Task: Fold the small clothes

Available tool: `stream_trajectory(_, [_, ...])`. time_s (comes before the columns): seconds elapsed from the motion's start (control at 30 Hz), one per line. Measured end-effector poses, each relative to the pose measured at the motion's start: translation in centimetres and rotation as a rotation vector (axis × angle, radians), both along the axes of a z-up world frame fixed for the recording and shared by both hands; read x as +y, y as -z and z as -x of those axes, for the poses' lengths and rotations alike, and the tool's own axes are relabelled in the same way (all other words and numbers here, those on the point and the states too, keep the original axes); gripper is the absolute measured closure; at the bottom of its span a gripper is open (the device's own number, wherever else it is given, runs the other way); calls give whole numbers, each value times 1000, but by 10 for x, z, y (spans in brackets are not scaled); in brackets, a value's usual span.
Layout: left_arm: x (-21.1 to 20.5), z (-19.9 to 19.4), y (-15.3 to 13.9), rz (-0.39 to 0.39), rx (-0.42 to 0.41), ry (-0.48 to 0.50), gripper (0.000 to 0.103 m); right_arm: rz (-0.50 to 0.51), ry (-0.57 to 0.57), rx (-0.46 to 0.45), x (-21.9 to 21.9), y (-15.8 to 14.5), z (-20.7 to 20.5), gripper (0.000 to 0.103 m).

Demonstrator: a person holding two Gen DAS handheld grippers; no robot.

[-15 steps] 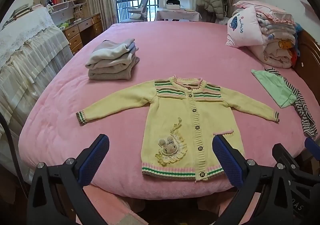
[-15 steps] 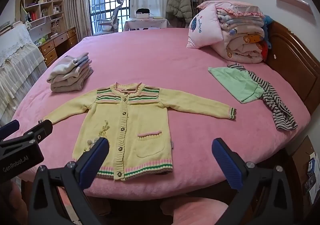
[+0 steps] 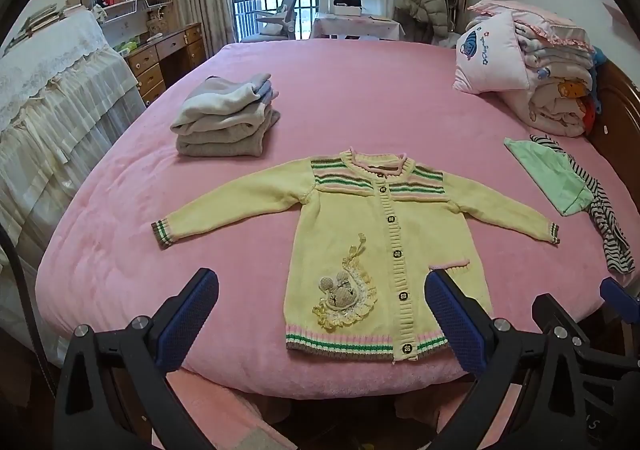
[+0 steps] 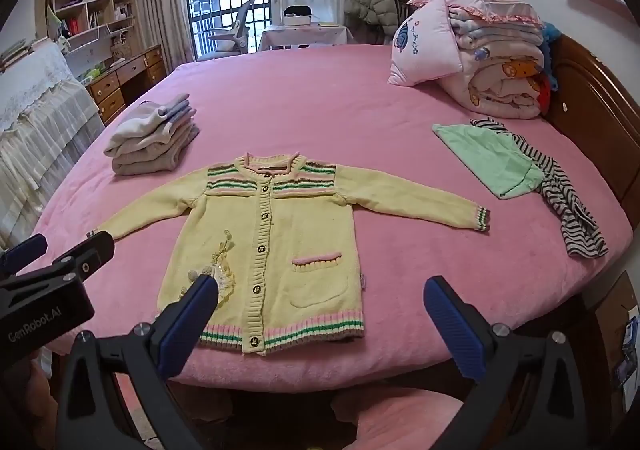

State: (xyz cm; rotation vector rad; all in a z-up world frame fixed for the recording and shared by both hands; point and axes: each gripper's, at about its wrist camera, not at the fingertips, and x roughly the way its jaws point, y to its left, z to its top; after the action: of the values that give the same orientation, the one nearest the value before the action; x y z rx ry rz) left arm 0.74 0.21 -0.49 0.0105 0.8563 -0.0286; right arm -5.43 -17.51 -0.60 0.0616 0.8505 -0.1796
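Observation:
A yellow knit cardigan with striped yoke, buttons and a mouse patch lies flat, front up, sleeves spread, near the front edge of the pink bed. It also shows in the right wrist view. My left gripper is open and empty, held just off the bed's front edge before the cardigan's hem. My right gripper is open and empty, also in front of the hem, to the right of the left one. The left gripper's body shows at the left of the right wrist view.
A stack of folded grey and white clothes sits at the left of the bed. A green garment and a striped one lie at the right. Pillow and folded quilts are piled by the wooden headboard.
Both views have shifted slightly; the cardigan sits a little higher in the frames. Both grippers stay open and empty.

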Motion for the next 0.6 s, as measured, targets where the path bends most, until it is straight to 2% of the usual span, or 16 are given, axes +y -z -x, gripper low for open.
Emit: stream_trajectory(0.6, [3,-2,1,14,1,15,1,1,0,-1,-1,-3,1,0])
